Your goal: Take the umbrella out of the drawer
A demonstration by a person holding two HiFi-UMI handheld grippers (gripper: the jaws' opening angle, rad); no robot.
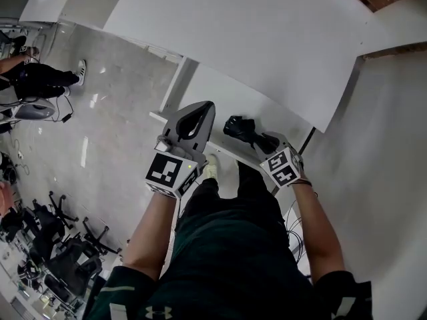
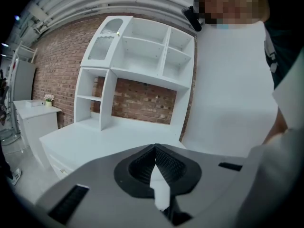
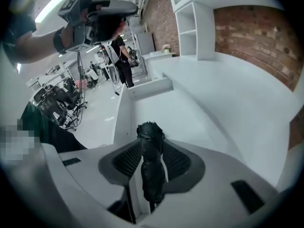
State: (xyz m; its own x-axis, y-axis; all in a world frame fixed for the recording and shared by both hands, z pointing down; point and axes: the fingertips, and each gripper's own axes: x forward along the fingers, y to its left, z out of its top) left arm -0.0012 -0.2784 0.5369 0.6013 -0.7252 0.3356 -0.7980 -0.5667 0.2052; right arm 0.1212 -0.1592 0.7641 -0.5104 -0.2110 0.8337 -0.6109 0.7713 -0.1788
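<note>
Right tool: released. Its jaws stand apart, angled downward, with the umbrella in the gap between them.
Umbrella: black and folded, running lengthwise along the right tool's jaws, its bunched end reaching just past their tips. A thin strip of white shows beside it on the right pad's side. From the head view the umbrella juts out ahead of the right tool, toward the left tool.
Drawer: white and pulled open, directly under the umbrella. Whether the umbrella rests on its floor cannot be told.
Left tool: clenched on nothing, tips meeting. It is held near the right tool and beside the drawer.
Surface: a white desk, bare above the drawer, carrying a white shelf unit against a brick wall.
</note>
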